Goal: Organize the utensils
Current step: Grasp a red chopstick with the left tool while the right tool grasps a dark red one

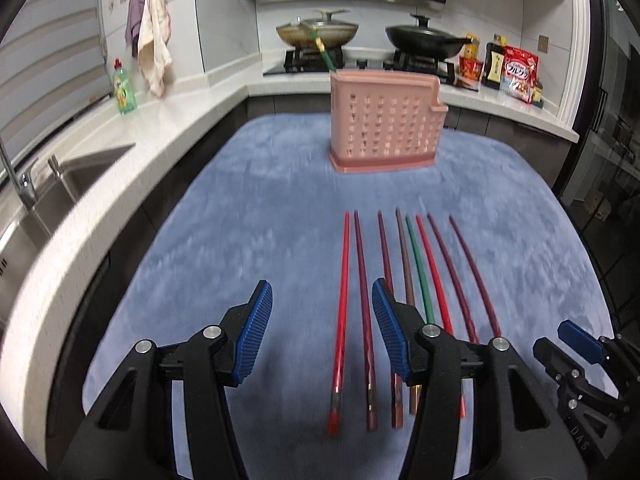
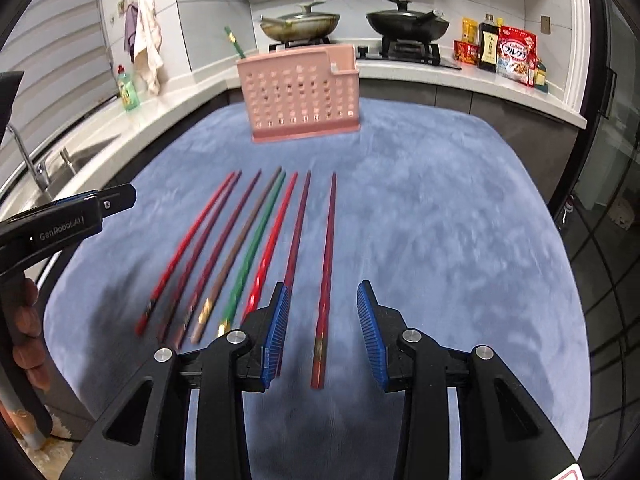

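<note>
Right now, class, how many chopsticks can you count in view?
9. Eight chopsticks lie side by side on the blue mat; one green chopstick stands in the pink holder, which may hide more.

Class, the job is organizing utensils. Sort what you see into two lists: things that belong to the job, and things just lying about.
Belongs to the job:
chopsticks on the mat
pink holder
green chopstick already in it
left gripper, open
right gripper, open

Just lying about:
pans
soap bottle
cloths
cereal bag
sink
</note>
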Tool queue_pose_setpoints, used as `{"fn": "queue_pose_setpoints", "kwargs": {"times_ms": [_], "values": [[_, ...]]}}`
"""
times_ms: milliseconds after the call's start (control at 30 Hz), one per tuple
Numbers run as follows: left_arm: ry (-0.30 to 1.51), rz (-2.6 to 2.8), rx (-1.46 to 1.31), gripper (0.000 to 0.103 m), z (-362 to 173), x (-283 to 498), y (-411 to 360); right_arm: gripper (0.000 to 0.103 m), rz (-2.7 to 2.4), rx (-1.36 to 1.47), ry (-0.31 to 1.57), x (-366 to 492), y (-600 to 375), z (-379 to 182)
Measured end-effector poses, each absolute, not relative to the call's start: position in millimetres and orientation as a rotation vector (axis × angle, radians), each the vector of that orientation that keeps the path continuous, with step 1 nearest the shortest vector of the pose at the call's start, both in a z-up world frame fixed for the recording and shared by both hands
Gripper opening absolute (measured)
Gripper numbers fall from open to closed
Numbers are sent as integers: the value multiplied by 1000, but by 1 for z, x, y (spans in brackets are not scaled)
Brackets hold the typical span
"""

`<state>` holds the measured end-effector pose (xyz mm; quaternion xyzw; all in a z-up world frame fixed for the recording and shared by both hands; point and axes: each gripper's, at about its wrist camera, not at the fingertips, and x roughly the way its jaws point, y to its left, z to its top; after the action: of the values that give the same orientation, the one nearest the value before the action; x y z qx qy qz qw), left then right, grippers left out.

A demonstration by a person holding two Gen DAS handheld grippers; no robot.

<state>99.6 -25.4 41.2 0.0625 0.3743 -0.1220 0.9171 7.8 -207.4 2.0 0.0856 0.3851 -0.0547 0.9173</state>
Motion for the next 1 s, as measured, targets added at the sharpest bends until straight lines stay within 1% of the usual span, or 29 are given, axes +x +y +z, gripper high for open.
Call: {"fn": "queue_pose_setpoints", "kwargs": {"times_ms": [300, 600, 833, 1000], "values": [[829, -255, 105, 50, 11, 84, -12, 36, -124, 204, 839, -8, -202, -28], [875, -274, 75, 50, -10, 74, -1, 36, -128, 212, 858, -5, -200, -43], [892, -283, 89, 50, -21, 70, -2, 30, -141, 215, 871, 0, -203, -52], [908, -293, 92, 50, -26, 71, -5, 29, -138, 228, 865, 0, -205, -54]]}}
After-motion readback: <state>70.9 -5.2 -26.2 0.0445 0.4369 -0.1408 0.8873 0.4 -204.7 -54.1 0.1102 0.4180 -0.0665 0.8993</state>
